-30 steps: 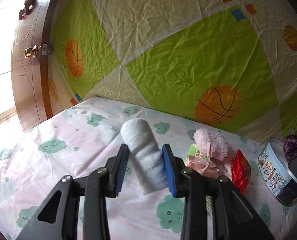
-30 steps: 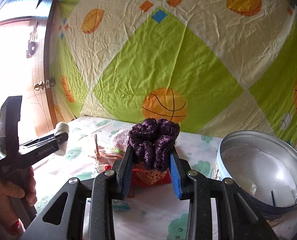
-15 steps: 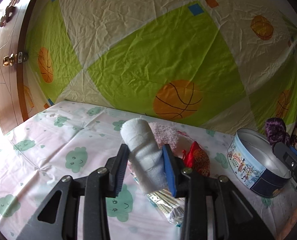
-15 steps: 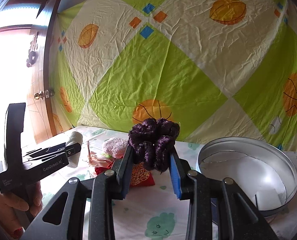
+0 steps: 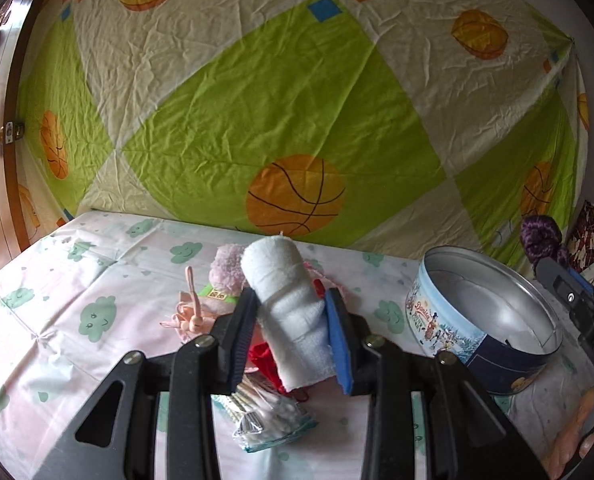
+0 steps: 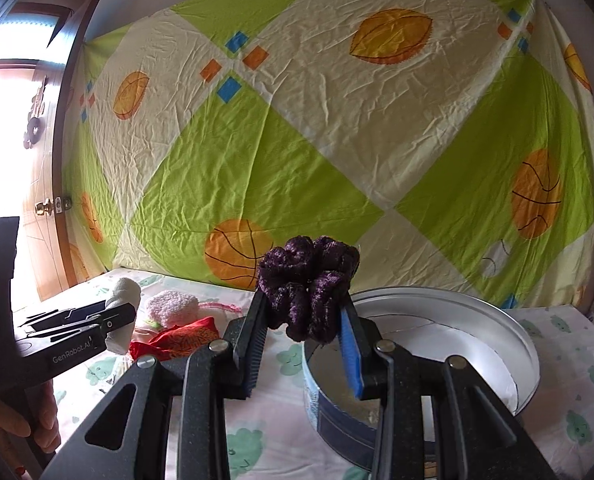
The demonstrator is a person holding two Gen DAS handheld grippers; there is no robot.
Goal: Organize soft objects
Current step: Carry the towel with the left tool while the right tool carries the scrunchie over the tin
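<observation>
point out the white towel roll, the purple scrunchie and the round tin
white towel roll (image 5: 285, 296): left wrist view, middle of the roll.
purple scrunchie (image 6: 309, 284): right wrist view, centre of the velvet bunch.
round tin (image 5: 453, 328): left wrist view, printed outer wall.

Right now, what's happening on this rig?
A person is tidying soft items on a cloud-print sheet, one handheld gripper per hand. The left gripper is shut on a rolled white towel, held above the leftover pile: a pink fluffy item, a red pouch and a cotton swab packet. The right gripper is shut on a purple scrunchie, right at the near rim of the open cookie tin. Neither item is in the tin yet.
</observation>
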